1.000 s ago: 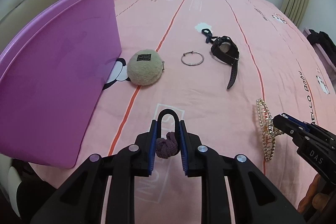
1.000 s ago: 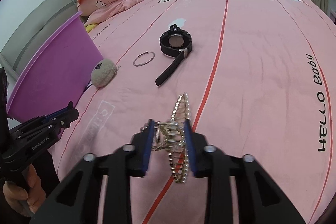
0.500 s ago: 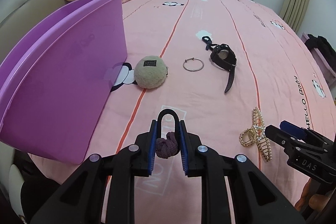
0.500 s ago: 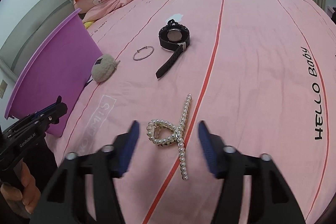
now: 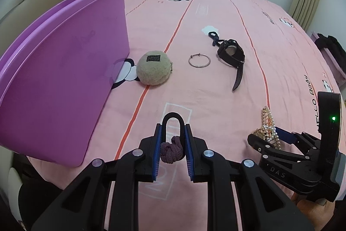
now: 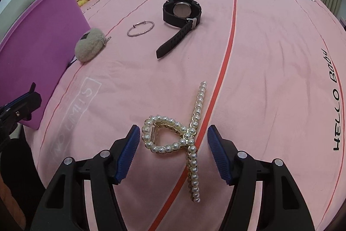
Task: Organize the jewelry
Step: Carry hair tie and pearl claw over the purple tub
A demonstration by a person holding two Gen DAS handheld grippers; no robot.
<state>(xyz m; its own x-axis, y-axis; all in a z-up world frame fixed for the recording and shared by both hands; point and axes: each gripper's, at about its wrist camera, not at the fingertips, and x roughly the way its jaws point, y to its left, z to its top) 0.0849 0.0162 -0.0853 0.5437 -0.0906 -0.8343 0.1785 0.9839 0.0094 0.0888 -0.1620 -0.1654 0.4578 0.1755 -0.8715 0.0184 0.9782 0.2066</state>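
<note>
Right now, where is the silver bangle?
The silver bangle lies flat on the pink bedsheet, between the fuzzy beige pouch and the black watch, touching neither.

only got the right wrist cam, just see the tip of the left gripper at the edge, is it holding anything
observer: yes, the left gripper is shut on a purple knotted hair tie with a black loop.
operator: anything past the watch i cant see
observer: a dark blue cord lies at the far end of the watch and seems tied to it.
operator: is my unit powered
observer: a green light is lit on the body of the right gripper.
</note>
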